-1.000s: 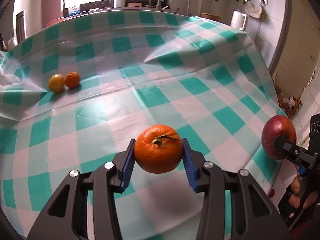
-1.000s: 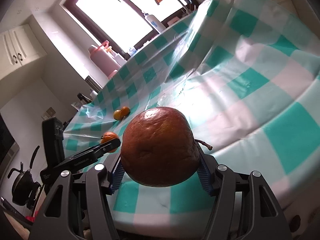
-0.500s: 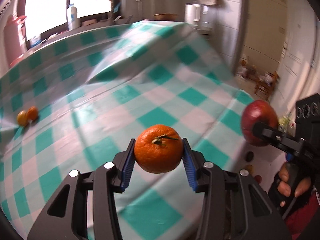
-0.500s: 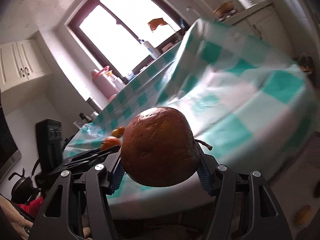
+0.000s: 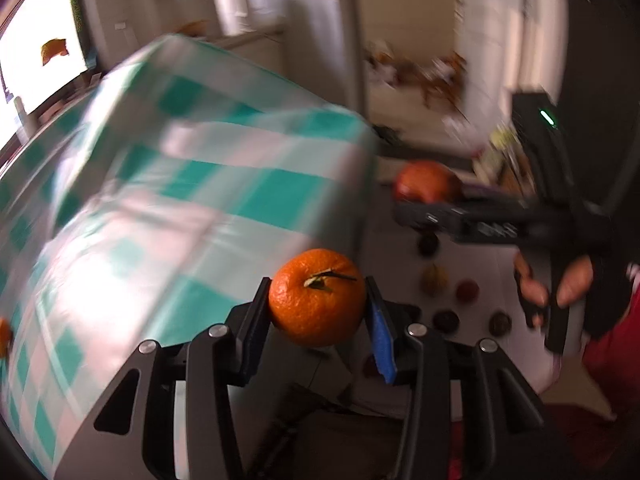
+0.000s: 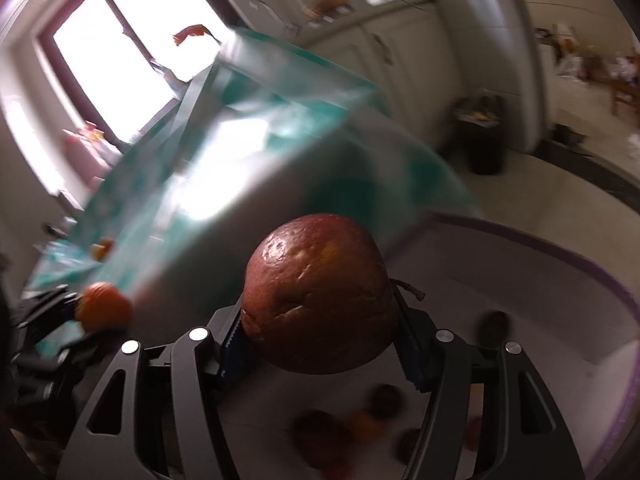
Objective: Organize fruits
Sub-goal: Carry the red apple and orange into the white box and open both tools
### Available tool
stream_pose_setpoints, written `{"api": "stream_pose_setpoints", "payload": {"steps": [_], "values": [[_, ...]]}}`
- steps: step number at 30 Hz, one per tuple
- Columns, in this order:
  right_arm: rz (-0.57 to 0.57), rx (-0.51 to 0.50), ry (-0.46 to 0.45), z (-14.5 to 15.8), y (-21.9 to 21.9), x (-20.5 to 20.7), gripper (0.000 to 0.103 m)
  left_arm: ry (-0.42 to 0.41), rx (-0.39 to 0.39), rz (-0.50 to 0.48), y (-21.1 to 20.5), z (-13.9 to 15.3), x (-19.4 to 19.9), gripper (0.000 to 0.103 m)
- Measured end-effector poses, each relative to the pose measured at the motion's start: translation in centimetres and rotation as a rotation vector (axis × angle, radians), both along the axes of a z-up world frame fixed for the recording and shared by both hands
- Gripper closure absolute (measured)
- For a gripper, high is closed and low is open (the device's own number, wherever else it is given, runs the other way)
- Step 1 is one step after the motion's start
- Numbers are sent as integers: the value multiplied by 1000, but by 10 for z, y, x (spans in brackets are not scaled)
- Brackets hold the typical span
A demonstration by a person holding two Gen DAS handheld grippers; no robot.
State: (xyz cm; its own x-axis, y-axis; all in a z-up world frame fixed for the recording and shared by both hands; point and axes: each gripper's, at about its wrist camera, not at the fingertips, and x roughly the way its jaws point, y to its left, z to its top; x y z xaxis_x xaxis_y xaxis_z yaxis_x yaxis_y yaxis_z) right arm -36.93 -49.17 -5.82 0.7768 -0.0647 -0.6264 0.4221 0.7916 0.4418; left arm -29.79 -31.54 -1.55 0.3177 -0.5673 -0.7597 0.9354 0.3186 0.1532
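Note:
My left gripper (image 5: 318, 308) is shut on an orange tangerine (image 5: 317, 297) with a green stem, held in the air past the table's corner. My right gripper (image 6: 318, 334) is shut on a large dark red fruit (image 6: 316, 294) with a stem. Both hang above a white round basin (image 6: 560, 276) with a purple rim that holds several small dark and reddish fruits (image 5: 446, 320). The right gripper with the red fruit (image 5: 426, 182) shows in the left wrist view; the tangerine (image 6: 103, 306) shows in the right wrist view.
The table with the teal-and-white checked cloth (image 5: 180, 200) is to the left and behind. A dark bin (image 6: 486, 136) stands on the floor by white cabinets. One orange fruit (image 6: 102, 248) lies far back on the cloth. Both views are motion-blurred.
Both grippers have swung right, off the table and over the white basin, still holding their fruits. The table has slid to the left in both views.

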Motion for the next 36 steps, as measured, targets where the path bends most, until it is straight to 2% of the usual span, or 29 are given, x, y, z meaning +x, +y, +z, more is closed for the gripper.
{"api": "stream_pose_setpoints", "payload": {"steps": [4, 8, 11, 17, 22, 31, 36], "values": [[-47, -34, 159, -30, -10, 5, 41, 3, 112, -144, -30, -38, -25, 58], [-53, 8, 292, -67, -18, 18, 41, 21, 212, -275, -51, -77, -50, 58], [-57, 30, 352, -87, -21, 24, 41, 26, 270, -369, -59, -103, -72, 58], [-12, -15, 389, -98, -20, 36, 41, 1, 369, -523, -63, -140, -106, 58], [-4, -50, 426, -107, -18, 39, 41, -6, 427, -554, -59, -158, -114, 58], [9, -46, 445, -112, -15, 42, 41, -16, 405, -530, -52, -157, -108, 56], [-3, -33, 458, -116, -22, 50, 40, -46, 372, -517, -64, -141, -114, 35]]}}
